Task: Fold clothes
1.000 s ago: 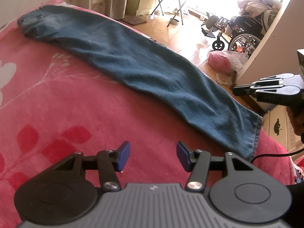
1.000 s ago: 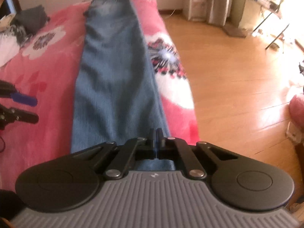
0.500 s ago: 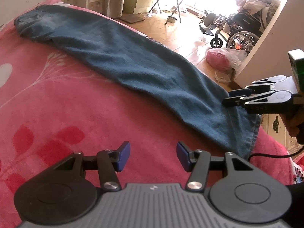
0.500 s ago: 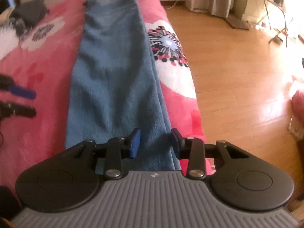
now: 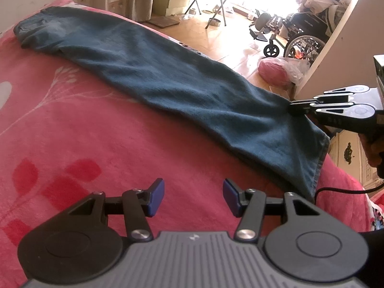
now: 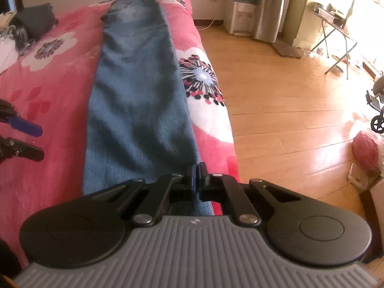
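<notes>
We have the jeans (image 5: 168, 81) laid out long on the pink floral blanket (image 5: 96, 132), already doubled leg over leg into one strip; waistband at 11 o'clock in the left wrist view, hem at 4 o'clock near the bed's edge.

Right gripper (image 6: 196, 175): jaws together, pinching the jeans at the outer edge of the leg, close to the hem. From the left wrist view the same gripper (image 5: 296, 109) comes in at 3 o'clock and the denim puckers toward its tips, so we judge the cloth truly caught.

Left gripper (image 5: 193, 198): blue pads well apart, nothing between them, hovering over bare blanket with the inner corner of the hem off toward 2 o'clock. In the right wrist view it (image 6: 26, 139) shows at 9 o'clock, beside the strip and not touching it.

Step in hand, as we read it: taking hold of the hem end for the lengthwise fold. One corner is held, the other lies free.

Next move likely calls for the left gripper to reach the near hem corner, close on both layers, then both to lift evenly toward the waistband. Risk: a lopsided lift skews the strip.
</notes>
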`<action>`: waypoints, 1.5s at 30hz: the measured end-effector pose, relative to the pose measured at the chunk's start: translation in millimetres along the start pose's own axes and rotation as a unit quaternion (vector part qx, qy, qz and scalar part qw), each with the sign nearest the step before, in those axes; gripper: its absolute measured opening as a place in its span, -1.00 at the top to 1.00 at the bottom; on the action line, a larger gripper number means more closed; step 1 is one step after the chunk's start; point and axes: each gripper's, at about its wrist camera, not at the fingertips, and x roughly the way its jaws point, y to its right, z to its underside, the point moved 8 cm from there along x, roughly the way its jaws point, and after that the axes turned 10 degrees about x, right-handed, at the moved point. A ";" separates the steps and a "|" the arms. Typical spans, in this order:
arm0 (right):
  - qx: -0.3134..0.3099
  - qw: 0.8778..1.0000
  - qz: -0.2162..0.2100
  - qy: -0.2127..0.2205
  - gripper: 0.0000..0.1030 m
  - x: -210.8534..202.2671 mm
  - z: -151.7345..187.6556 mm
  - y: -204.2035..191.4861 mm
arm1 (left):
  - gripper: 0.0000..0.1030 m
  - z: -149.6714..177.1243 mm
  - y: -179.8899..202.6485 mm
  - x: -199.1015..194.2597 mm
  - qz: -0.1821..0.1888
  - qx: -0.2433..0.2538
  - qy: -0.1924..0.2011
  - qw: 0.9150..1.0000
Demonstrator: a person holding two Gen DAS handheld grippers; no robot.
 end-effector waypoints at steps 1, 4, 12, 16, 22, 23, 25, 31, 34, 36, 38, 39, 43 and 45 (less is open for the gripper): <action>0.003 1.000 0.001 0.001 0.99 -0.2 -0.4 1.6 | -0.07 0.0 0.6 0.2 0.000 0.001 0.000 1.000; 0.010 1.000 0.004 0.005 0.99 0.2 -0.6 5.6 | -0.07 0.1 0.8 0.9 0.000 0.002 0.000 1.000; 0.002 1.000 0.005 -0.006 0.95 9.9 4.8 7.2 | -0.07 -1.5 0.9 2.0 0.000 0.004 -0.001 1.000; 0.049 0.998 -0.030 0.005 0.74 -7.6 -16.8 12.5 | -0.07 -8.5 4.7 4.3 -0.004 0.029 0.009 1.000; 0.074 0.994 -0.073 0.021 0.46 9.9 -72.0 4.1 | -0.07 -39.8 36.2 6.5 0.001 0.140 0.081 0.987; 0.068 0.994 -0.078 0.018 0.46 18.9 -78.9 -0.4 | -0.07 -42.2 41.1 9.2 0.004 0.151 0.087 0.985; 0.052 0.995 -0.081 0.011 0.46 37.1 -88.9 -9.9 | -0.07 -46.2 50.7 14.6 0.011 0.173 0.096 0.980; 0.018 0.996 -0.083 -0.010 0.54 77.4 -102.2 -27.2 | -0.07 -42.6 68.7 30.8 0.030 0.220 0.092 0.971; 0.018 0.996 -0.087 -0.015 0.86 82.0 -101.1 -31.5 | -0.07 -39.8 74.1 37.6 0.039 0.232 0.088 0.968; 0.022 0.996 -0.081 -0.001 0.97 76.3 -101.4 -30.8 | -0.07 -39.8 76.9 40.5 0.047 0.232 0.088 0.968; 0.028 0.997 -0.075 0.013 0.98 70.4 -102.0 -29.2 | -0.07 -40.5 78.4 43.1 0.057 0.229 0.086 0.968; 0.030 0.997 -0.071 0.019 0.98 69.0 -102.2 -28.1 | -0.07 -40.9 79.1 44.4 0.062 0.227 0.086 0.968; 0.046 0.997 -0.062 0.018 0.99 76.8 -98.6 -21.0 | -0.07 -39.8 82.3 49.2 0.077 0.226 0.081 0.968; 0.046 0.997 -0.059 0.015 0.99 82.0 -96.8 -19.8 | -0.07 -38.9 83.9 51.3 0.083 0.226 0.078 0.967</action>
